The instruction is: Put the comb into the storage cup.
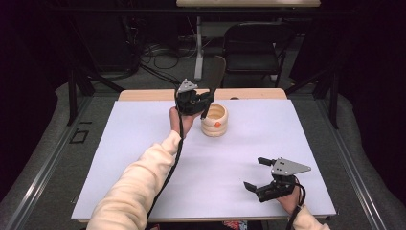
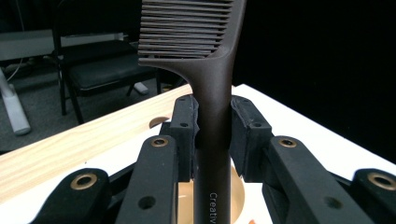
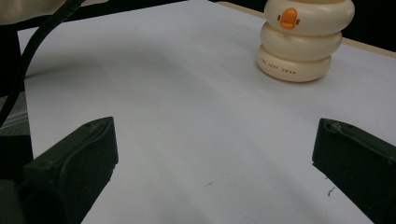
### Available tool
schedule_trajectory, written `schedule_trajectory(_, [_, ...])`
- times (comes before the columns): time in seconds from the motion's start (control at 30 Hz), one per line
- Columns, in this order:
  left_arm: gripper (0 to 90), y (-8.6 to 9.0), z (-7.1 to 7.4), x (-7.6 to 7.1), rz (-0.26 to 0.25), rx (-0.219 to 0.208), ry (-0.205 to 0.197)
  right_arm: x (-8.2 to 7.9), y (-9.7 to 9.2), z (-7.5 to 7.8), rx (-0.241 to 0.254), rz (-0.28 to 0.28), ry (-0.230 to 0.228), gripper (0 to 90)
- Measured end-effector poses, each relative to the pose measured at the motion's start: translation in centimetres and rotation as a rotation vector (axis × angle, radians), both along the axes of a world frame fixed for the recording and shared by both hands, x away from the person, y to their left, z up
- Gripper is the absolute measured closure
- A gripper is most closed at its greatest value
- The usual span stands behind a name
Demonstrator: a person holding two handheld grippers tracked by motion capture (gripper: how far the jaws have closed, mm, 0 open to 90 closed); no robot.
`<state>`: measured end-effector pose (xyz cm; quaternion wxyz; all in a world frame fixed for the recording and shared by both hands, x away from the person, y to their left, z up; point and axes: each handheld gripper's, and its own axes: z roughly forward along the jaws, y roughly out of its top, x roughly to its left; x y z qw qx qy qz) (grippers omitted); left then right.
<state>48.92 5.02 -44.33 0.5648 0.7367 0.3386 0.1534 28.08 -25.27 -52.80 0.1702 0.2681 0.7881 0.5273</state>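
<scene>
My left gripper [image 2: 212,121] clamps the comb [image 2: 205,56] upright over the cup [image 1: 214,120]; my right gripper [image 1: 257,173] rests wide open, holding nothing, on the white sheet [image 1: 143,143].

Cream sleeves [image 1: 136,184], black tongs [image 1: 193,102] (grey triangular plates, trailing cables)

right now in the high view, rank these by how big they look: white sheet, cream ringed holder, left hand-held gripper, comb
1. white sheet, by far the largest.
2. cream ringed holder and left hand-held gripper look about alike; the gripper is raised nearer the camera, so no ranking.
3. comb, a thin dark sliver.
</scene>
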Motion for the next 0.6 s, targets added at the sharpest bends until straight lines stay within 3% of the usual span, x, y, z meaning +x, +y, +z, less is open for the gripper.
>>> schedule_trajectory(0.6, [72.8,-1.1,-0.2,0.4,0.010,-0.060,-0.028,0.0,0.0,0.0,0.001,0.002,0.005,0.0])
